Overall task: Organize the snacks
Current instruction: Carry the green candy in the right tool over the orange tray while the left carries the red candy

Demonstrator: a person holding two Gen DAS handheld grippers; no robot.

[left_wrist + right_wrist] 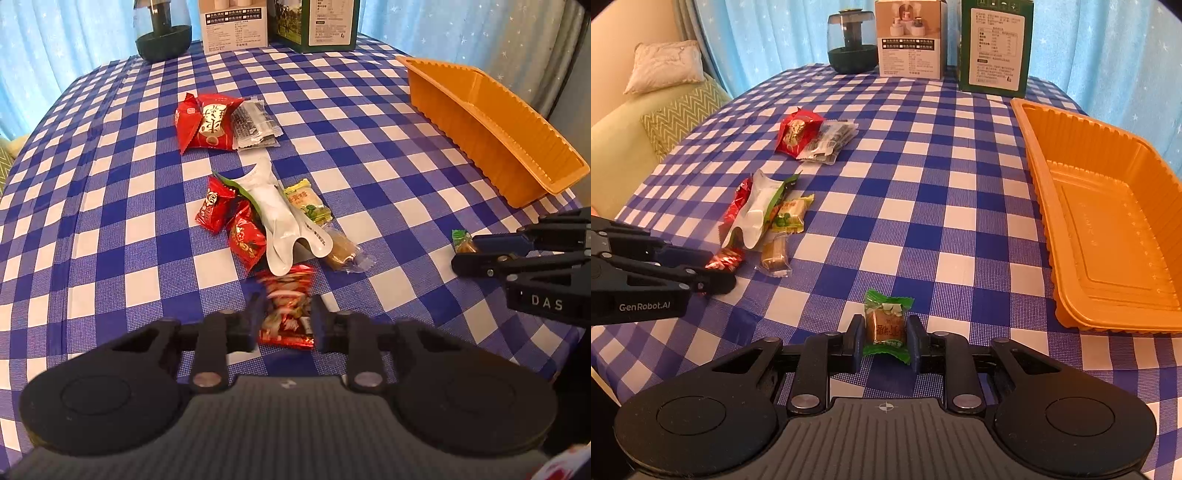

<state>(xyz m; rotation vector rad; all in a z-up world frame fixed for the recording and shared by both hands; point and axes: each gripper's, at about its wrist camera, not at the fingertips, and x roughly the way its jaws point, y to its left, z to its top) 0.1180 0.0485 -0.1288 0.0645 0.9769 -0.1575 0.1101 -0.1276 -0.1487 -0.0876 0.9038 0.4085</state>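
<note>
My left gripper [286, 319] is shut on a red snack packet [287, 306], which looks blurred. It also shows in the right wrist view [716, 271] at the left. My right gripper [884, 334] is shut on a green-wrapped brown candy [885, 323]; it shows in the left wrist view [466, 251] at the right. Loose snacks lie mid-table: a white pouch [282, 218], two small red packets [229, 218], a green-yellow packet [308, 201], a clear-wrapped brown bar [343, 251]. Farther back lie a big red packet [207, 123] and a dark clear packet [256, 123]. An empty orange tray [1108, 229] stands at the right.
The table has a blue-and-white checked cloth [923, 184]. At its far edge stand a dark glass jar [852, 40], a white box [910, 38] and a green box [995, 44]. A sofa with a cushion [665, 62] is beyond the left edge. Blue curtains hang behind.
</note>
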